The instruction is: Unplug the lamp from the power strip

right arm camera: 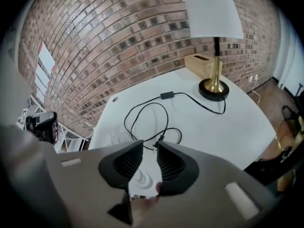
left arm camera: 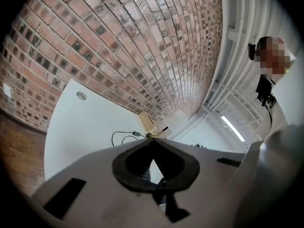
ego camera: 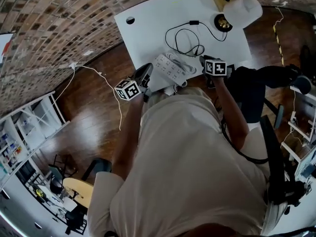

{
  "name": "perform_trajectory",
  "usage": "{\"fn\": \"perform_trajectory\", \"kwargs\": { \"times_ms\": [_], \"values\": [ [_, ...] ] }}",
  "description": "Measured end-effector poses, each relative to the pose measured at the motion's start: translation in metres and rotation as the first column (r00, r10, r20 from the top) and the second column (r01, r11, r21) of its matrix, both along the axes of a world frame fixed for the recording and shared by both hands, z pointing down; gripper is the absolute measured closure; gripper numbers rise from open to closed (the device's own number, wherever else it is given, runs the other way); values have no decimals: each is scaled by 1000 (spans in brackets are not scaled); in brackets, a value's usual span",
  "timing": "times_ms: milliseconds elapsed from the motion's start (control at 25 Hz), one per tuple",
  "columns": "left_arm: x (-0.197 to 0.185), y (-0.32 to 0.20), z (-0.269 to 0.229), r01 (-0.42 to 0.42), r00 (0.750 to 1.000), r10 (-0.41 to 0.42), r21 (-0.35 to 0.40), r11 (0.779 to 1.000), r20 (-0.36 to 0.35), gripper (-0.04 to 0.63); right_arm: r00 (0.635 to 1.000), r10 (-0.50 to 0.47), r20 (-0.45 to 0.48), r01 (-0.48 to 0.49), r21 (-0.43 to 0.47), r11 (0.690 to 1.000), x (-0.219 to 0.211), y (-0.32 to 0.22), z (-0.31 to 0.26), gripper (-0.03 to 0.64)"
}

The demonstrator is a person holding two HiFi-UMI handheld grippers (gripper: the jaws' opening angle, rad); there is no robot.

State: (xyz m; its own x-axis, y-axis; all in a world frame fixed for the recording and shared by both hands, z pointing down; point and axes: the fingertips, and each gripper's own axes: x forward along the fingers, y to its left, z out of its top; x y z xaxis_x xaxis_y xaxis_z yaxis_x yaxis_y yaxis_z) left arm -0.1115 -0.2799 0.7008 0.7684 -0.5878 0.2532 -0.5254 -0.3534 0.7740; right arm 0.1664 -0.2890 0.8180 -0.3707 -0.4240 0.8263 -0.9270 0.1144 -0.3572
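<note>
The lamp (ego camera: pixel 242 11), with a white shade and a brass foot (right arm camera: pixel 213 87), stands at the far right of the white table (ego camera: pixel 153 19). Its black cord (ego camera: pixel 185 38) loops across the top. The cord's end (right arm camera: pixel 160 139) lies on the table just past my right fingertips, apart from the white power strip (ego camera: pixel 170 68). The strip lies near the table's front edge. My right gripper (ego camera: pixel 203 59) (right arm camera: pixel 149 144) hangs above the strip's right end, open, with nothing between its pads. My left gripper (ego camera: pixel 146 72) (left arm camera: pixel 152 140) is raised at the strip's left end, tips together, empty.
A wooden box (right arm camera: pixel 202 63) stands behind the lamp by the brick wall (ego camera: pixel 59 28). The table has a cable hole (ego camera: pixel 130 20) at its far left. A white cable (ego camera: pixel 106 83) trails over the wood floor to the left. A dark chair (ego camera: pixel 269 78) stands to the right.
</note>
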Motion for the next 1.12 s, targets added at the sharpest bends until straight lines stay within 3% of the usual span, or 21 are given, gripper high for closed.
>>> {"fn": "perform_trajectory", "kwargs": {
  "times_ms": [160, 280, 600, 800, 1120],
  "values": [
    [-12, 15, -16, -8, 999, 8, 2, 1000, -45, 595, 983, -168, -69, 167, -13, 986, -36, 13, -10, 516],
    [-19, 28, -29, -54, 998, 55, 22, 998, -35, 595, 960, -260, -107, 263, 11, 965, -58, 14, -34, 505],
    [-68, 59, -61, -109, 994, 112, 106, 988, -14, 595, 942, -322, -99, 333, 139, 932, -143, 35, -82, 483],
    [-97, 91, -75, -144, 990, 141, 158, 977, 30, 595, 946, -311, -92, 324, 250, 912, -191, 56, -104, 483],
    [-130, 130, -75, -82, 996, 77, 185, 979, 34, 595, 951, -295, -91, 307, 392, 867, -219, 80, -146, 482]
  ]
}}
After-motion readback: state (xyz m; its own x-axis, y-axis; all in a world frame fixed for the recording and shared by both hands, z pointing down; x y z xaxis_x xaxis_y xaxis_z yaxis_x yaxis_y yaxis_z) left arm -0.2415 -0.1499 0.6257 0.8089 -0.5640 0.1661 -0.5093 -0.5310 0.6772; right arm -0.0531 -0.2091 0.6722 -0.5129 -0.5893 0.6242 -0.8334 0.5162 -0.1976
